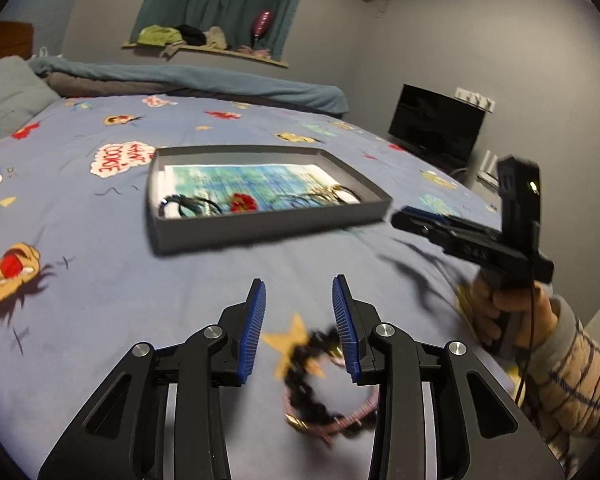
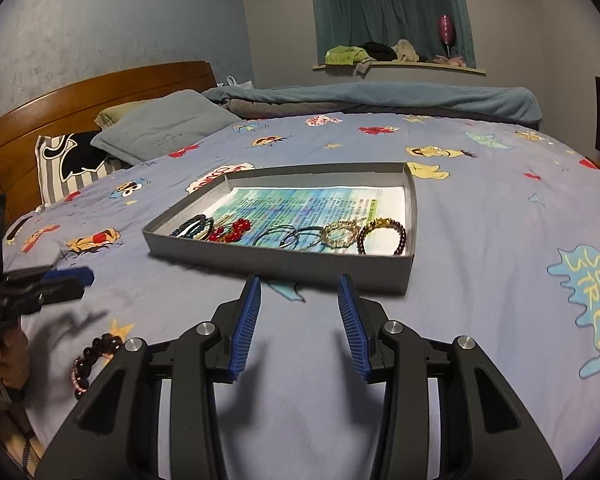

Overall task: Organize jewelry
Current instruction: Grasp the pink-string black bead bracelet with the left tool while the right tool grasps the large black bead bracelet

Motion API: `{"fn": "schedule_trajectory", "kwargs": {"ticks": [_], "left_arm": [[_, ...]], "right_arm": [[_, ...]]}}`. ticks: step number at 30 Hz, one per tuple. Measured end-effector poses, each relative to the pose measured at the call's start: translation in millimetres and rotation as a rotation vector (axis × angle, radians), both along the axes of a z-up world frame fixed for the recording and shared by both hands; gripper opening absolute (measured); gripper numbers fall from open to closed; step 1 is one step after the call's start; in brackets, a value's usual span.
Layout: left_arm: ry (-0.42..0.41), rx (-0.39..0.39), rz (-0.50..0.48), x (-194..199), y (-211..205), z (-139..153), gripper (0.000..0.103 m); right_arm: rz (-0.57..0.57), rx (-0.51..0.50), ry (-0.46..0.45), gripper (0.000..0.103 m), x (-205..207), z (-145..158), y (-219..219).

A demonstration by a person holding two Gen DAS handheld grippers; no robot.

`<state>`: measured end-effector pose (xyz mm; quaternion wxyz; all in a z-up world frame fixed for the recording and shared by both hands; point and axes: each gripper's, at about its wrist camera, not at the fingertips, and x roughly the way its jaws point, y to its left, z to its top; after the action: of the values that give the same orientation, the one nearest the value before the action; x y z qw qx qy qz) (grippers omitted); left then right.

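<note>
We hold two grippers, the left gripper [image 1: 299,292] and the right gripper [image 2: 299,290], both spread wide and grasping nothing. One grey tray [image 2: 284,258] lies further away on the bedspread [image 2: 480,280], holding about five bracelets. One dark beaded bracelet [image 1: 308,376] lies near, between our left fingers.

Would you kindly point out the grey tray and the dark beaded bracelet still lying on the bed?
grey tray [image 2: 284,258]: right wrist view, front wall.
dark beaded bracelet [image 1: 306,390]: left wrist view, its bead loop.
</note>
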<state>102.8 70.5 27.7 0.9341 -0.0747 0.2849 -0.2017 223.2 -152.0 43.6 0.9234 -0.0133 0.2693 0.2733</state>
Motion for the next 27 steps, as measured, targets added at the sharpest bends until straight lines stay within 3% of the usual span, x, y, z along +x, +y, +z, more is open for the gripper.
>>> {"fn": "schedule_trajectory", "kwargs": {"ticks": [7,13,14,16,17,18,27], "left_arm": [[-0.03,0.041,-0.072,-35,-26,-9,0.043],[0.015,0.187,-0.138,-38,-53,-29,0.041],[0.025,0.201,-0.129,-35,-54,-32,0.039],[0.045,0.208,-0.121,-29,-53,-35,0.014],[0.05,0.215,-0.118,-25,-53,-36,0.008],[0.047,0.211,-0.118,-24,-52,-35,0.003],[-0.058,0.064,0.036,-20,-20,-8,0.003]], "right_arm": [[0.009,0.02,0.02,0.041,-14,-3,-6],[0.029,0.023,0.027,0.042,-27,-4,-8],[0.034,0.022,0.027,0.042,-30,-4,-8],[0.045,0.02,0.035,0.042,-35,-6,-7],[0.051,0.018,0.04,0.042,-36,-7,-6],[0.057,0.016,0.045,0.042,-37,-8,-5],[0.181,-0.025,0.06,0.042,-56,-15,29]]}}
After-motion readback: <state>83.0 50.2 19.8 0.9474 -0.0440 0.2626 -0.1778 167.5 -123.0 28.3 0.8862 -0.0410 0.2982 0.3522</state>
